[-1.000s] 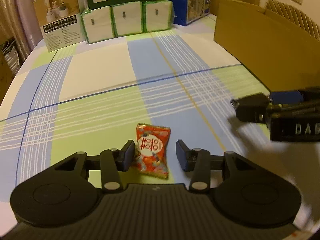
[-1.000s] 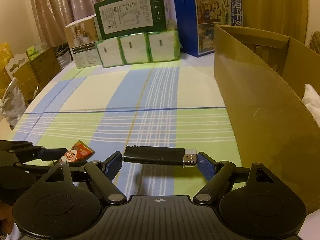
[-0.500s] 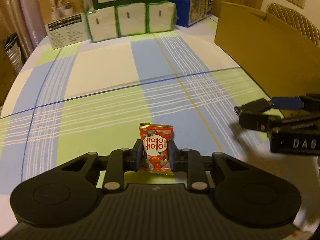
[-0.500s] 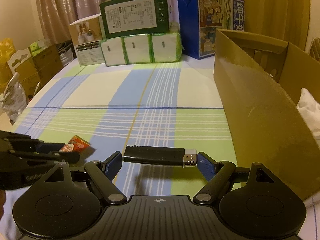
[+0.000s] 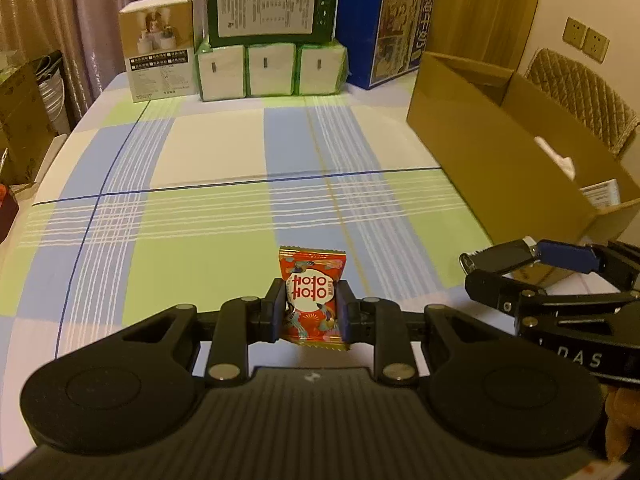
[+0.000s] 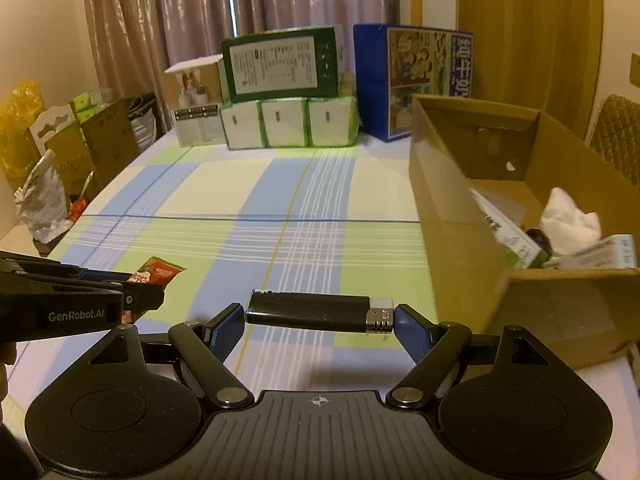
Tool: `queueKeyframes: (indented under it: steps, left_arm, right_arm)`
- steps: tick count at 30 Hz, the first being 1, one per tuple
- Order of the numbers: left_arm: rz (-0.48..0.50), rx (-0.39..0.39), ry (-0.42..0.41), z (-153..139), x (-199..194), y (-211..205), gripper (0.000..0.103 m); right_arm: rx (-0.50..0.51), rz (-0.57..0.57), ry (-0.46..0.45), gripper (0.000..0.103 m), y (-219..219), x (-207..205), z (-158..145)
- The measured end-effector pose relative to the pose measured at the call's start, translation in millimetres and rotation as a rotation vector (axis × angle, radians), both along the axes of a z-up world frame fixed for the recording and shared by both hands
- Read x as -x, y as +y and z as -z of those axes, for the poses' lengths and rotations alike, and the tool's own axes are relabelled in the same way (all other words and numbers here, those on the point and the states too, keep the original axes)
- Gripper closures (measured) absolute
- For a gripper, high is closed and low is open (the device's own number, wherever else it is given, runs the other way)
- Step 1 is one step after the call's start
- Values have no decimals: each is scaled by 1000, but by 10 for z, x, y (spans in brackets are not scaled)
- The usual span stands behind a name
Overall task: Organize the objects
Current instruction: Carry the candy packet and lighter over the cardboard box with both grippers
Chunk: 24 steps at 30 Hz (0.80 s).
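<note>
red foil candy packet [image 5: 313, 297], light and crinkly, sits pinched at its middle in the left claw [image 5: 310, 315] above the bench [image 5: 200, 220]. the right claw [image 6: 320, 322] pinches a stiff black lighter [image 6: 316, 311] endwise, near the cardboard box [image 6: 452, 216] at right.

Left gripper [image 5: 311, 316] has its pads pinched on a red candy packet [image 5: 313, 297], held upright over the checked worktop [image 5: 200, 216]. The right gripper [image 5: 520, 264] pokes in at the right edge gripping a black lighter [image 5: 498, 257] (silver end toward frame centre). Cardboard box [image 5: 492, 160] sits upper right.
</note>
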<state>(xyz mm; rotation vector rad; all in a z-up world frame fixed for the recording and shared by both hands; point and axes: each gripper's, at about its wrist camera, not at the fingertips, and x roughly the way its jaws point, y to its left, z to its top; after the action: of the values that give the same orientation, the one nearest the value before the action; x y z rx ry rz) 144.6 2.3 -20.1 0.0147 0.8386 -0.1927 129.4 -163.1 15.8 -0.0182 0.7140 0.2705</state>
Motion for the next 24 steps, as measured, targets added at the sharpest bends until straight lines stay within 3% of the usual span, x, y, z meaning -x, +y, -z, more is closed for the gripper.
queueKeyframes:
  steps: [12, 24]
  left_arm:
    - [-5, 29, -33, -342, 495, -168, 82]
    - [11, 27, -59, -547, 681, -327, 82]
  right_arm:
    - [-1, 9, -49, 25, -159, 466, -345]
    - [-17, 38, -74, 25, -369, 698, -501]
